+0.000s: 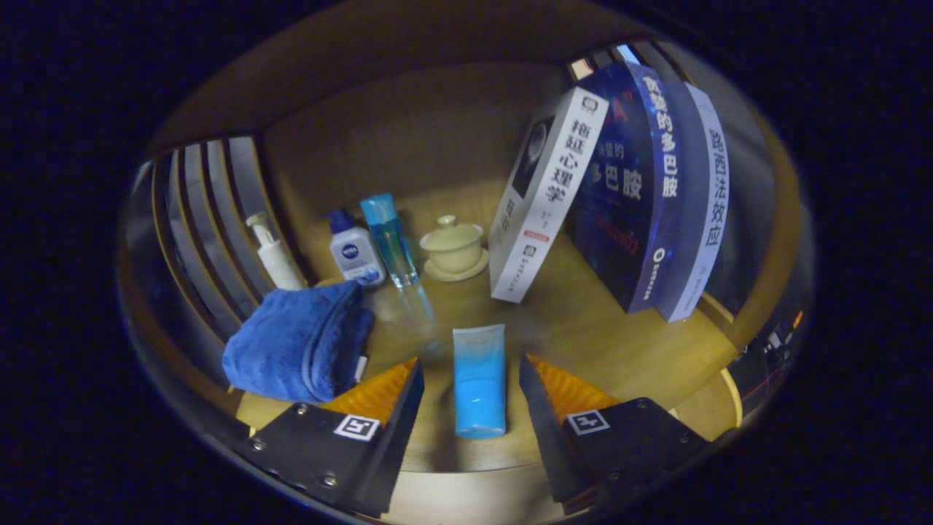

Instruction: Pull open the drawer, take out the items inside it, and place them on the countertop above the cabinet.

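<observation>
Blue tube (479,379) lies lengthwise on the countertop (583,328) between wide-open, empty tongs (470,379).

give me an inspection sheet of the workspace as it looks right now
surface: pale wooden countertop, lit from above.
job's things: blue plastic tube lying flat between the fingers; folded blue cloth beside the left finger.
clutter: white pump bottle, white bottle with blue cap, clear blue bottle and beige lidded ceramic cup on a saucer at the back; three books leaning together beyond the right finger.
grippers: gripper open, fingers either side of the tube, not pressing it.
cables: thin wires at the far right.
surroundings: wooden back panel, slatted side.
</observation>
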`<act>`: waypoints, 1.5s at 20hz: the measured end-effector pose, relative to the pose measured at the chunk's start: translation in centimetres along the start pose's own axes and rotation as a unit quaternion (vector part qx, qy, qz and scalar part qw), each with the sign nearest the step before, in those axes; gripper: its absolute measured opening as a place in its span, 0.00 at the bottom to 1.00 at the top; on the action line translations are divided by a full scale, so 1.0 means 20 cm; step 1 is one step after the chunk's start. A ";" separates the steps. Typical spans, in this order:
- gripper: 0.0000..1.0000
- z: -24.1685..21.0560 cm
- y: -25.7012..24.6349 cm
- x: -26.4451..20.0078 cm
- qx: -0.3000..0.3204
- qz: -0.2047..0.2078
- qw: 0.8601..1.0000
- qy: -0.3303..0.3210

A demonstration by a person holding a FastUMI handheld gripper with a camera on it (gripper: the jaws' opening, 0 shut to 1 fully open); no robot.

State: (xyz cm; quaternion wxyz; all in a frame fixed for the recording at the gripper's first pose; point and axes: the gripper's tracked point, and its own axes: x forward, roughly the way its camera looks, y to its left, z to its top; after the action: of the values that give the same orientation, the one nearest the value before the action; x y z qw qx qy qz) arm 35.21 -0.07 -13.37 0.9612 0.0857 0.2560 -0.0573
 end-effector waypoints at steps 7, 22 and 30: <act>0.85 0.24 0.00 -0.39 -0.017 -0.018 0.993 -0.119; 0.85 0.30 -0.07 -0.96 -0.050 -0.076 0.974 -0.209; 0.85 0.06 -0.07 -1.21 -0.032 -0.077 0.963 -0.256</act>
State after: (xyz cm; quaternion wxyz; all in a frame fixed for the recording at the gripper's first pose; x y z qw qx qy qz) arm 14.66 -0.12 -0.39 0.9896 0.0175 0.0087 -0.1428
